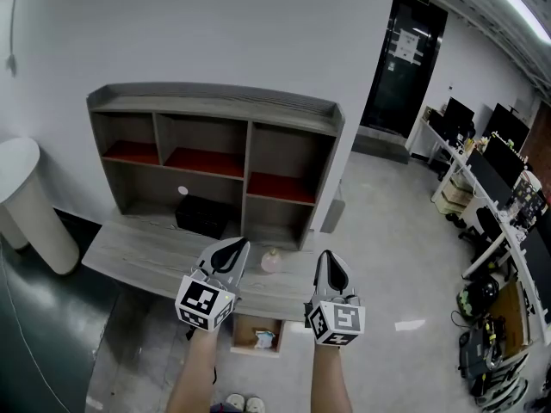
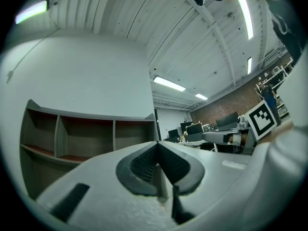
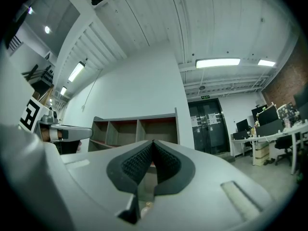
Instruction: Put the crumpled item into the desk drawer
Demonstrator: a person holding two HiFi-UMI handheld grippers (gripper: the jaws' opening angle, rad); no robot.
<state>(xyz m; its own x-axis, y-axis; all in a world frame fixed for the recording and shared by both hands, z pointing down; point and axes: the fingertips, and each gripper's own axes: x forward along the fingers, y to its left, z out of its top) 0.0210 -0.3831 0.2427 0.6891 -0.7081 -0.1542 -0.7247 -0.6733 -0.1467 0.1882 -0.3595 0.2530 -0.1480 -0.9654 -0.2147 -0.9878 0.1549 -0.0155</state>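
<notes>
A grey desk [image 1: 129,252] with a hutch [image 1: 215,144] stands against a white wall in an office. One drawer [image 1: 244,332] hangs open below the fingertips, with small items inside. One pink crumpled item [image 1: 270,261] lies on the desk between the left gripper [image 1: 234,246] and the right gripper [image 1: 331,261]. Both pairs of jaws are closed and empty. One black box [image 1: 204,215] sits beyond the left fingertips.

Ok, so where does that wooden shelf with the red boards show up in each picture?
Head view: shelf, upper centre-left, seen from above.
Left gripper view: shelf, left side, mid-height.
Right gripper view: shelf, small, near the centre.
Shared landmark: the white wall right behind it, in all three views.
</notes>
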